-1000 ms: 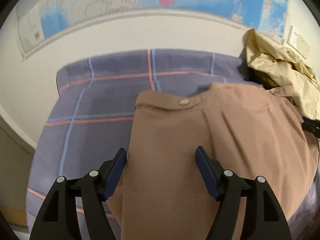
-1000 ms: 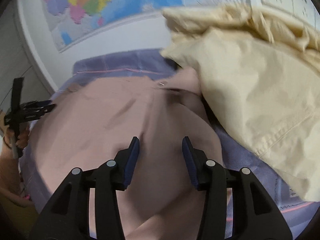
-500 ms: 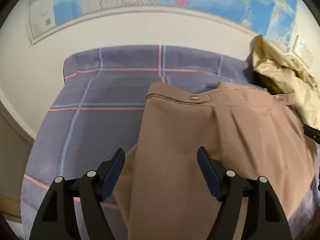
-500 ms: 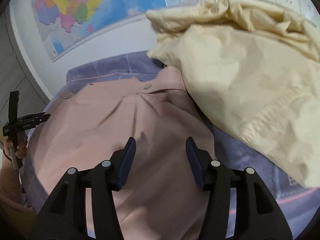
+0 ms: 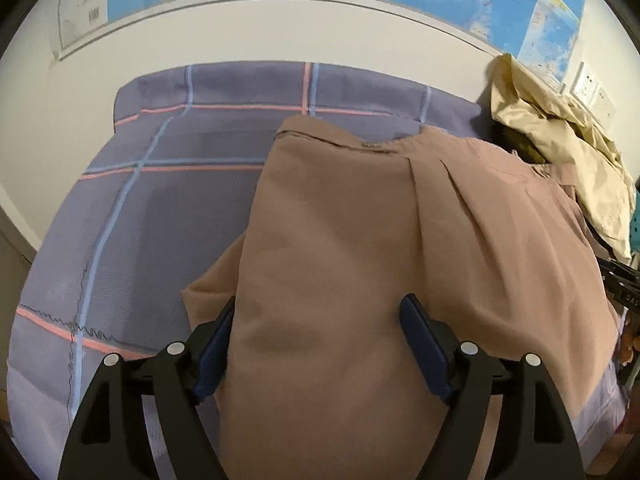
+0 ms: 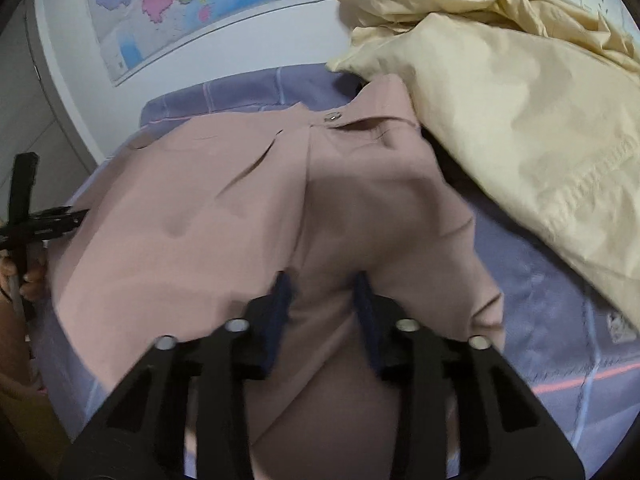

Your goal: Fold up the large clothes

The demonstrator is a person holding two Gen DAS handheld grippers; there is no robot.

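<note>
Tan-pink trousers [image 5: 360, 240] lie spread on a purple checked bed cover [image 5: 160, 200], waistband with a metal button at the far end; they also show in the right wrist view [image 6: 224, 216]. My left gripper [image 5: 316, 336] is open, its blue pads straddling the trouser cloth near the left edge. My right gripper [image 6: 322, 304] is open over the trousers' middle fold, cloth bulging between the fingers. The left gripper shows at the left edge of the right wrist view [image 6: 44, 224].
A crumpled cream garment [image 6: 520, 112] lies on the bed at the right, overlapping the trousers' right side; it also shows in the left wrist view [image 5: 560, 152]. A map [image 6: 208, 4] hangs on the white wall behind. The bed's left edge drops off.
Both grippers have drawn back toward me along the trousers, so the waistband sits farther away. The right gripper's fingers now stand closer together around a bulge of cloth.
</note>
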